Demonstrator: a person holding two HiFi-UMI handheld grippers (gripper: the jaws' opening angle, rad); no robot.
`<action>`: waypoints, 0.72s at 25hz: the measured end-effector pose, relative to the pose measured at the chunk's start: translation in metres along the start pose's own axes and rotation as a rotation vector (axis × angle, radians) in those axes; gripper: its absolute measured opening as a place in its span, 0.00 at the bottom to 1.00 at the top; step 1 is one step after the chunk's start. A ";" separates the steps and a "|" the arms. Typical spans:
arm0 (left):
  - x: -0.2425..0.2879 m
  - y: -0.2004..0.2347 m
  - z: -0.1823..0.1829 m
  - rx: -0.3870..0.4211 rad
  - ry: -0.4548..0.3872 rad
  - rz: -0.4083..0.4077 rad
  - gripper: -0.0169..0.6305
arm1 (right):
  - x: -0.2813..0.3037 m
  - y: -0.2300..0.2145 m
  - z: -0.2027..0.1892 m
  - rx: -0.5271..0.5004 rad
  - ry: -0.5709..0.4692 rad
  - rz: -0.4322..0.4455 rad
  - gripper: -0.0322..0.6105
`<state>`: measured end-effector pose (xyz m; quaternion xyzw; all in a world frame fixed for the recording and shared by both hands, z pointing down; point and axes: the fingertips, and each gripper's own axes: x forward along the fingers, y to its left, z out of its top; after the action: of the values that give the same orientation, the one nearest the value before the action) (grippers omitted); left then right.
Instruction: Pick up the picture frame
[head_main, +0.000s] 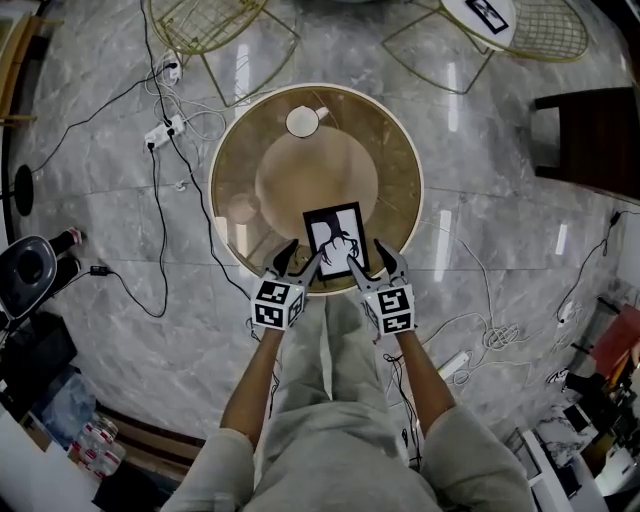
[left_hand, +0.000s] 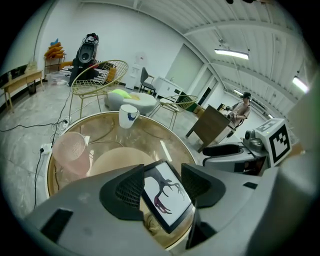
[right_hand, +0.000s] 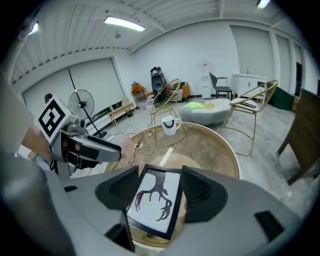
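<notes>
The picture frame (head_main: 338, 240) lies flat on the round glass table (head_main: 232, 140), at its near edge. The left claw (head_main: 298, 263) and the right claw (head_main: 372, 262) are both spread wide over the frame's near corners, gripping nothing. A white mug (head_main: 302, 121) stands at the table's far side.

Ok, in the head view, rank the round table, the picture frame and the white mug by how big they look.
1. round table, largest by far
2. picture frame
3. white mug, smallest, seen from above
</notes>
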<state>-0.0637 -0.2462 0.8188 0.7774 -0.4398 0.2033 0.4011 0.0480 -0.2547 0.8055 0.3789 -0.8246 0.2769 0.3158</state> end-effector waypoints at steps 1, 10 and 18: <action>0.004 0.001 -0.005 -0.002 0.009 -0.004 0.38 | 0.005 -0.002 -0.003 0.002 0.004 -0.002 0.45; 0.031 0.023 -0.040 -0.045 0.048 0.004 0.38 | 0.041 -0.019 -0.036 0.021 0.063 -0.023 0.43; 0.055 0.036 -0.061 -0.062 0.071 0.013 0.38 | 0.066 -0.033 -0.062 -0.001 0.115 -0.014 0.41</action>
<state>-0.0628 -0.2363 0.9085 0.7541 -0.4362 0.2196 0.4391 0.0594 -0.2596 0.9006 0.3680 -0.8026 0.2958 0.3647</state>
